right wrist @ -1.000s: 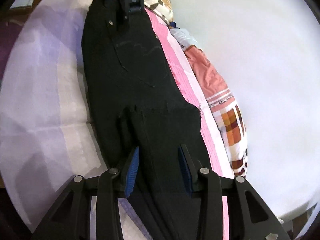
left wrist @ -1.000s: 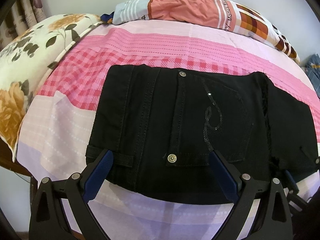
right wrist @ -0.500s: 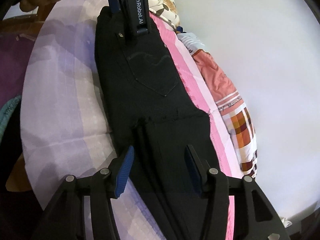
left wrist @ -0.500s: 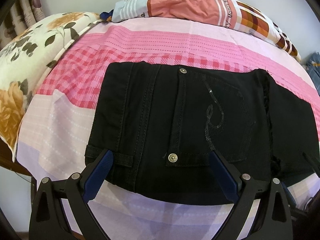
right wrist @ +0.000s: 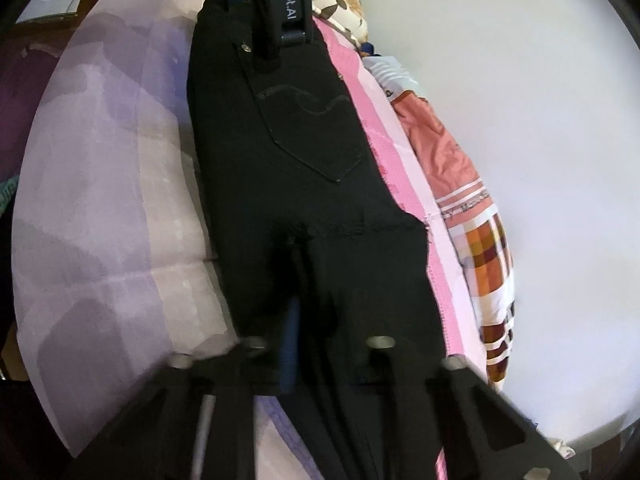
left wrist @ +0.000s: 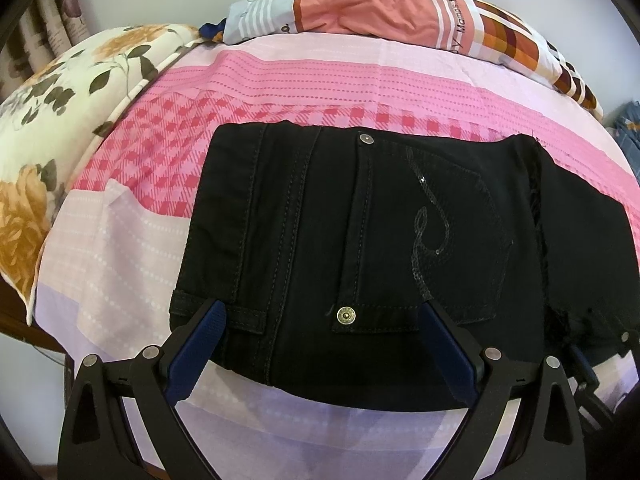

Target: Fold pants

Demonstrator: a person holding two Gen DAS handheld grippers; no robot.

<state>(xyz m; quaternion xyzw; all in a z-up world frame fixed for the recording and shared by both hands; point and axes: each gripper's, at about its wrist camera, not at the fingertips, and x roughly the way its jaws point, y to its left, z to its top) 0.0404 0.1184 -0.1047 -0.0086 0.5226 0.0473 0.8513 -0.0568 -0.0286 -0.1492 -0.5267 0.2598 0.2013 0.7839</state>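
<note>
Black pants (left wrist: 380,216) lie flat on the pink and lilac bed sheet (left wrist: 280,92), folded over, with a sequined back pocket facing up. My left gripper (left wrist: 322,306) stands open over the waistband edge, its blue pads (left wrist: 200,336) on either side of a brass rivet and pressing on nothing. In the right wrist view the pants (right wrist: 304,152) run away from me toward the left gripper (right wrist: 276,8) at the far end. My right gripper (right wrist: 308,320) has its jaws closing tight on a ridge of black fabric at the leg end, one blue pad (right wrist: 289,344) still showing.
A floral pillow (left wrist: 48,128) lies at the left of the bed. A rolled orange and checked blanket (left wrist: 400,24) runs along the far side by the white wall (right wrist: 520,100). The sheet (right wrist: 100,200) spreads wide beside the pants.
The right gripper's jaws went from apart over the pants leg to pinched together on the fabric. The left gripper held still and open.
</note>
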